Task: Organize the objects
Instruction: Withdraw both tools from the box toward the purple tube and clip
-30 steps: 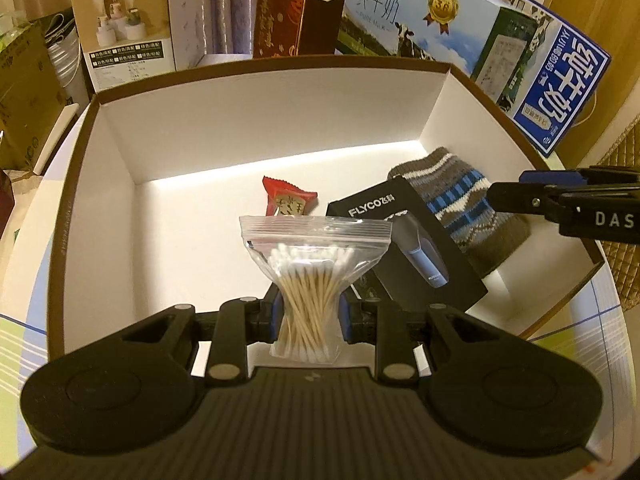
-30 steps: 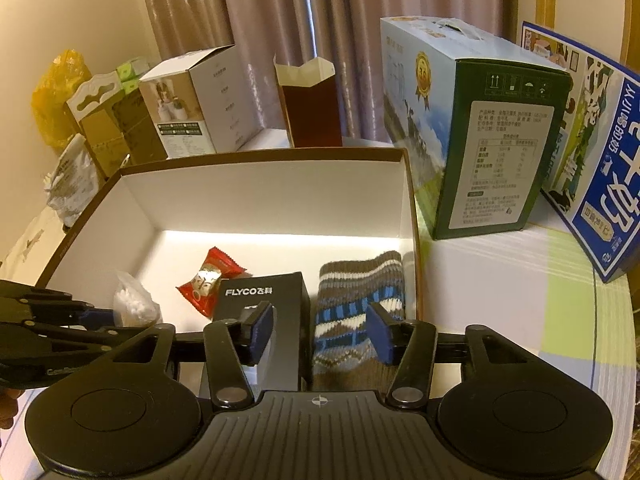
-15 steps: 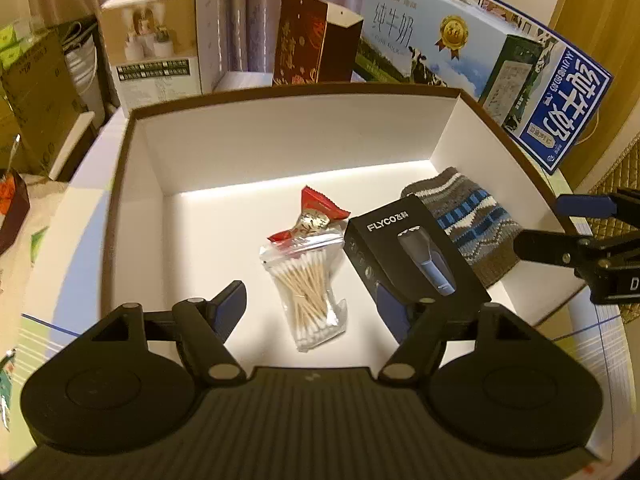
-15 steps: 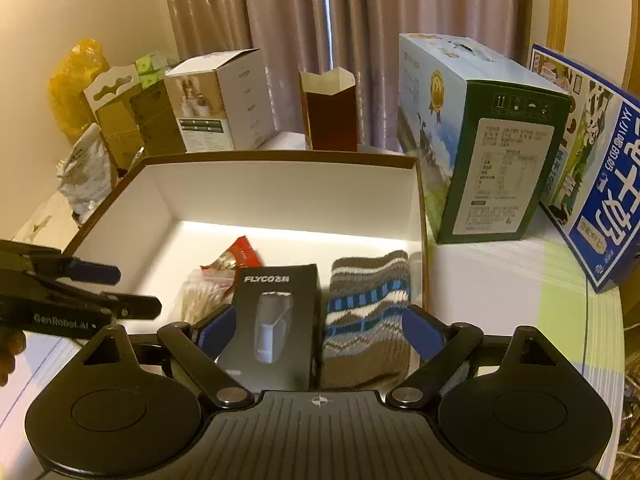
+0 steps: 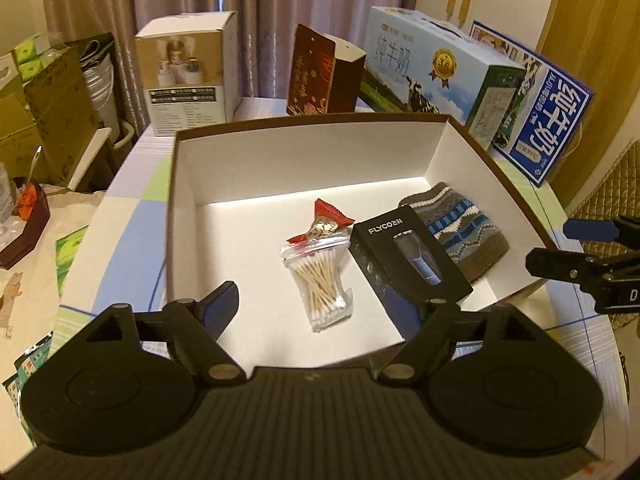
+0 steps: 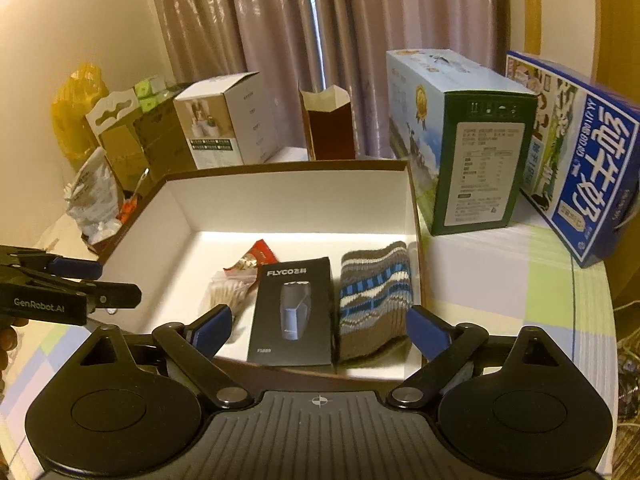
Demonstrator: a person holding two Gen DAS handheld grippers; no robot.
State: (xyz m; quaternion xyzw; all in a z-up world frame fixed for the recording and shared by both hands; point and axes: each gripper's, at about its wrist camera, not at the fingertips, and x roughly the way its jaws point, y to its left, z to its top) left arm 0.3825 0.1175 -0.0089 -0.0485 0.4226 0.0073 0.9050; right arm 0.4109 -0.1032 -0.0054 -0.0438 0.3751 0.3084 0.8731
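Left gripper (image 5: 316, 300) spread wide, empty, held over the near edge of the open white-lined box (image 5: 304, 152). Straight ahead of it, between its fingers' lines, the zip bag of cotton swabs (image 5: 322, 280) lies flat on the box floor, clear of both fingers. Just beyond the bag's far end, touching or overlapping it, a red-wrapped candy (image 5: 326, 222). Ahead-right of the gripper, the black FLYCO shaver box (image 5: 408, 256) lies beside the bag; its near corner sits behind the right finger. Further right, the knitted striped sock (image 5: 460, 228) lies against the shaver box, close to the box's right wall.

Right gripper (image 6: 318, 332) also spread wide, empty, near the box's front edge. Shaver box directly ahead between its fingers, sock ahead-right, swab bag ahead-left and partly hidden behind its left finger. The left gripper shows at the far left of this view with part of a hand (image 6: 8, 340) behind it.

Beyond the box on the table: white product carton (image 5: 188, 76), dark red gift box (image 5: 320, 76), two milk cartons (image 5: 440, 76).
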